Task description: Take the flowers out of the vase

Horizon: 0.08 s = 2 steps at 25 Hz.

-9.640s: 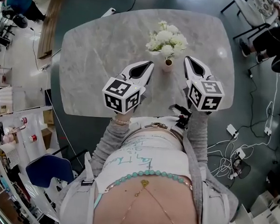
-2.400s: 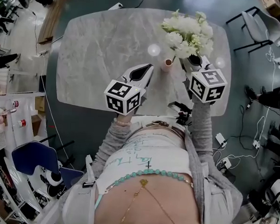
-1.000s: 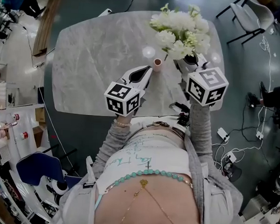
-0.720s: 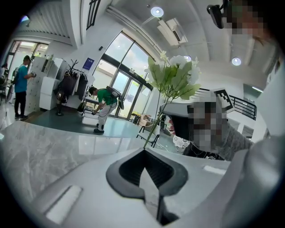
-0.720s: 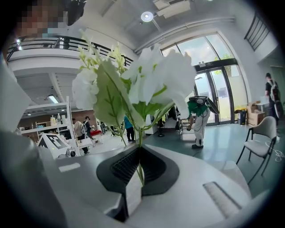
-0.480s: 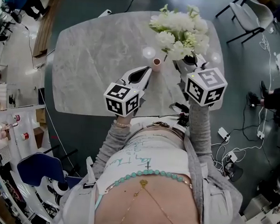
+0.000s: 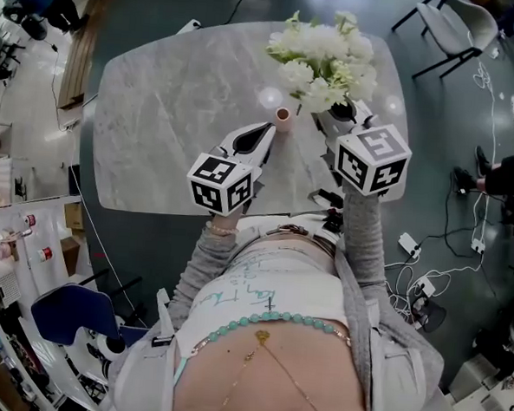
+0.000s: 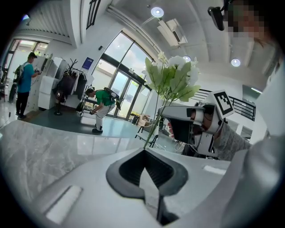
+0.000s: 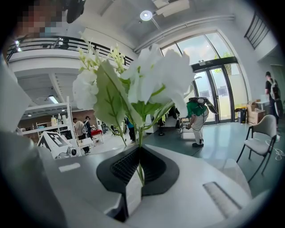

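Your right tongs are clamped on the thin green stems of the flowers — the white bunch is out of the vase and hangs in the air over the far right part of the table. The blooms lean away from you. The small pink vase stands upright on the table, left of the bunch and apart from it. Your left tongs are pressed together with nothing between them — their tips lie just beside the vase, on your side of it; whether they touch it cannot be told. Other people stand far off in the hall.
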{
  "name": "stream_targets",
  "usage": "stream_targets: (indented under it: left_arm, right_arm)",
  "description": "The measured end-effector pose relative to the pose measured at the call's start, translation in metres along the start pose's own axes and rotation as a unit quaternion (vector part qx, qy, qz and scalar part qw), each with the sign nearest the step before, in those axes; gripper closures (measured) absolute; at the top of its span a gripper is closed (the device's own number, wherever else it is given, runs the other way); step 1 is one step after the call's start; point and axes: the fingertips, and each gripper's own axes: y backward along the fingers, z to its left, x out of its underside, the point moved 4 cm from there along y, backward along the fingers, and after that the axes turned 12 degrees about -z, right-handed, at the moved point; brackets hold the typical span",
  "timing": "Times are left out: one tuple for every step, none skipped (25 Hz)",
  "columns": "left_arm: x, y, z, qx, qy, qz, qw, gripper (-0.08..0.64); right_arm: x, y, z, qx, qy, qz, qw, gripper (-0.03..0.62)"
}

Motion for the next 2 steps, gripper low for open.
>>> stream_targets:
  left_arm:
    - [-0.0012,-0.0001,-0.0005,0.001,0.001,-0.001,1.0000,0.560]
    - [-0.0023,-0.0002,-0.0010,0.002,0.001,-0.002,1.0000,0.560]
  right_arm:
    - [-0.0002,-0.0003,0.0004,0.000,0.000,0.000,1.000,0.560]
    - [-0.0003,-0.0005,0.0008,-0.001,0.000,0.001,1.000,0.560]
